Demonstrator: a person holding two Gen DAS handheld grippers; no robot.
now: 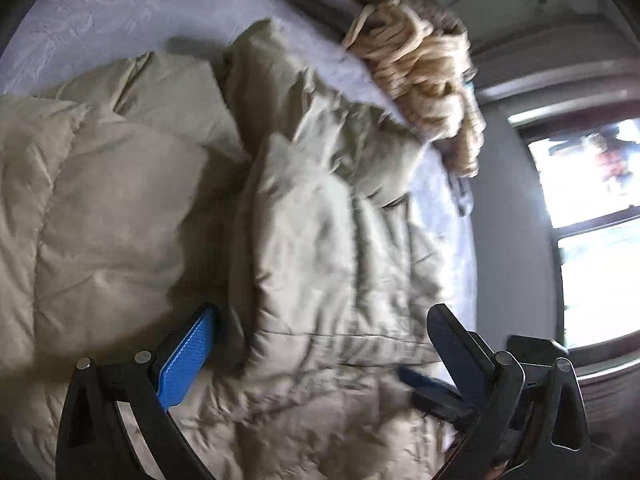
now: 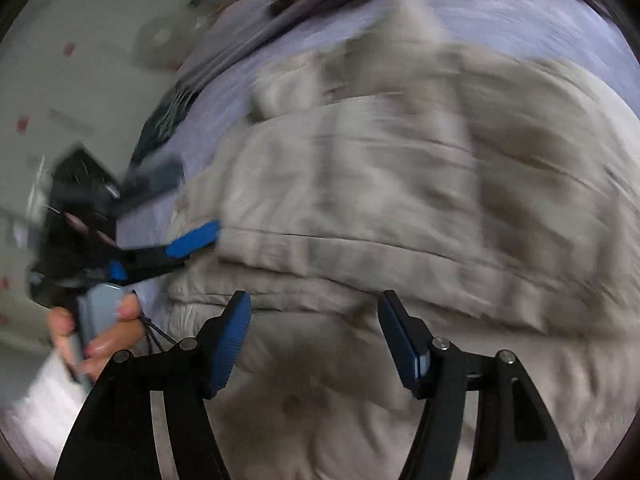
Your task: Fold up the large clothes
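A beige quilted puffer jacket (image 1: 312, 240) lies rumpled on a lavender bedsheet (image 1: 120, 12), with padded folds bunched at the left. My left gripper (image 1: 320, 316) is open wide just over the jacket's near part, its blue pad (image 1: 188, 356) against a fold. In the right wrist view the jacket (image 2: 400, 200) is blurred and fills most of the picture. My right gripper (image 2: 314, 300) hangs open above it, with nothing pinched between its pads. The left gripper (image 2: 198, 200) shows at the jacket's left edge, held by a hand (image 2: 104, 328).
A chunky tan knitted throw (image 1: 420, 60) lies along the bed's far edge. A bright window (image 1: 592, 220) is at the right. Pale floor with small scattered items (image 2: 80, 100) lies beyond the bed's left side. A white sleeve (image 2: 40, 400) is at the lower left.
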